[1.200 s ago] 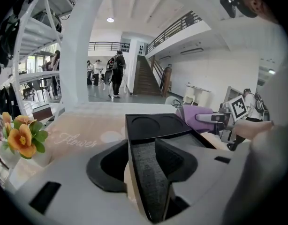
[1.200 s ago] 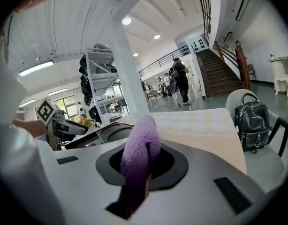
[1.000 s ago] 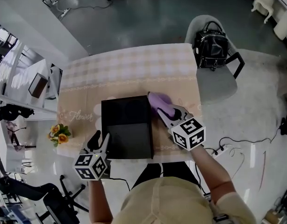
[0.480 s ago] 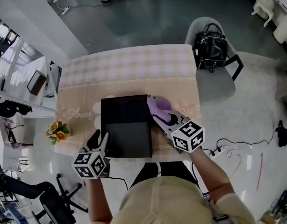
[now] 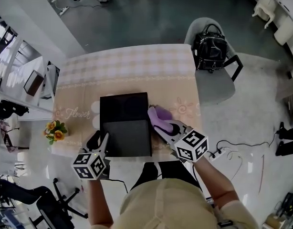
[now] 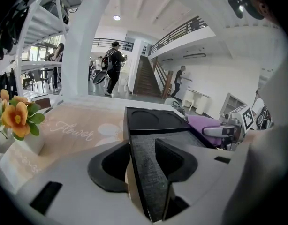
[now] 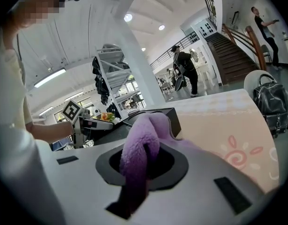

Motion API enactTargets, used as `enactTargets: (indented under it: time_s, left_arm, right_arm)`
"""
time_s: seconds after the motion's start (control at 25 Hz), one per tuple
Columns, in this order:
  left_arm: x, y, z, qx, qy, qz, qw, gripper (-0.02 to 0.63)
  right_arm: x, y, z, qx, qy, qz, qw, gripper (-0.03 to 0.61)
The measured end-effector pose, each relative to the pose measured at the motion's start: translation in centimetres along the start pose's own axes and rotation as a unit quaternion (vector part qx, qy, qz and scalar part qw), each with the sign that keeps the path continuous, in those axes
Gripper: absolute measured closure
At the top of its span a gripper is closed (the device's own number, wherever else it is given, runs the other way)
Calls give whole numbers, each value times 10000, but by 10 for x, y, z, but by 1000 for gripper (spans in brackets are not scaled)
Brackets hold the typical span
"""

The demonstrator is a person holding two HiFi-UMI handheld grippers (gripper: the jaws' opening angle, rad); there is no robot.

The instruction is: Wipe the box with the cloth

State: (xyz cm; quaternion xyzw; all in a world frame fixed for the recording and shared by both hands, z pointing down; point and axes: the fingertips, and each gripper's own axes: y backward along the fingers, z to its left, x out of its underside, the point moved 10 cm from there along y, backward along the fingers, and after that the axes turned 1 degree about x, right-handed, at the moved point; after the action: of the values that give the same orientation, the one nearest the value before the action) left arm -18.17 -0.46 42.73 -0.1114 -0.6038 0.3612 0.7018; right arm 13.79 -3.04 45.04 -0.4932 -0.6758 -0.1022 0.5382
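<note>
A black box (image 5: pixel 125 123) lies on the patterned table (image 5: pixel 127 70), its flat dark top facing up. My left gripper (image 5: pixel 101 142) is shut on the box's near left edge; in the left gripper view the box wall (image 6: pixel 153 125) runs between the gripper's (image 6: pixel 143 161) jaws. My right gripper (image 5: pixel 162 126) is shut on a purple cloth (image 5: pixel 158 113) and presses it against the box's right side. The right gripper view shows the cloth (image 7: pixel 141 144) bunched in the jaws, with the box (image 7: pixel 158 118) just beyond it.
A small pot of orange flowers (image 5: pixel 53 129) stands at the table's left edge. A grey chair carrying a black backpack (image 5: pixel 211 44) is at the far right corner. A power strip and cables (image 5: pixel 218 151) lie on the floor to the right.
My right gripper has slid the purple cloth along the box's right side, from the far corner toward me. The left gripper has kept its hold on the box.
</note>
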Motion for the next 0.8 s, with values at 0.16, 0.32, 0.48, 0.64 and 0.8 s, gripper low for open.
enactTargets:
  time_s: [0.16, 0.32, 0.48, 0.64, 0.8]
  left_arm:
    - [3, 2, 0, 35, -3, -14, 10000, 430]
    - [6, 4, 1, 91, -1, -15, 10000, 431]
    - [8, 6, 2, 169, -33, -6, 9999, 431]
    - [9, 8, 3, 256, -68, 1, 9996, 431]
    - [11, 8, 5, 341, -92, -16, 9994, 431]
  right_arm:
    - [8, 6, 11, -72, -49, 11, 10000, 509]
    - [16, 12, 24, -182, -60, 53, 9998, 509]
    - [24, 18, 36, -264, -112, 85, 9996, 509]
    - [30, 25, 44, -342, -201, 101, 9992, 509]
    - [35, 34, 55, -518, -231, 168, 9983, 509]
